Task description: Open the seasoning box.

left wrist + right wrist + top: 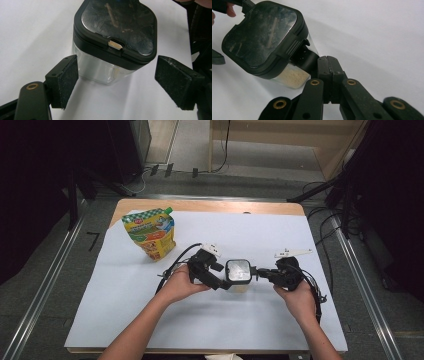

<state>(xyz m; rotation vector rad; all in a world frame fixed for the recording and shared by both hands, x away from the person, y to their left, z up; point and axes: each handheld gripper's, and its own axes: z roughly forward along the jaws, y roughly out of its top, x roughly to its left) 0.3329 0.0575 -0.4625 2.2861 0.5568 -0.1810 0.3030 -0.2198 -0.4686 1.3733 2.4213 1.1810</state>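
Observation:
A clear container (238, 271) with a black lid and a shiny top stands on the white sheet (260, 232); pale powder lies in its bottom (292, 77). My left gripper (223, 281) is open at the container's left side. In the left gripper view its pads (67, 80) flank the container (117, 25) with a gap on both sides. My right gripper (258, 272) comes in from the right, shut. In the right gripper view its closed tips (327, 60) meet a black tab under the rim of the lid (262, 35); whether they pinch it I cannot tell.
A yellow and green pouch (150, 232) with a green cap stands at the back left of the sheet. The wooden table edge (200, 205) runs behind it. Cables (325, 230) and metal rails lie on the floor to both sides.

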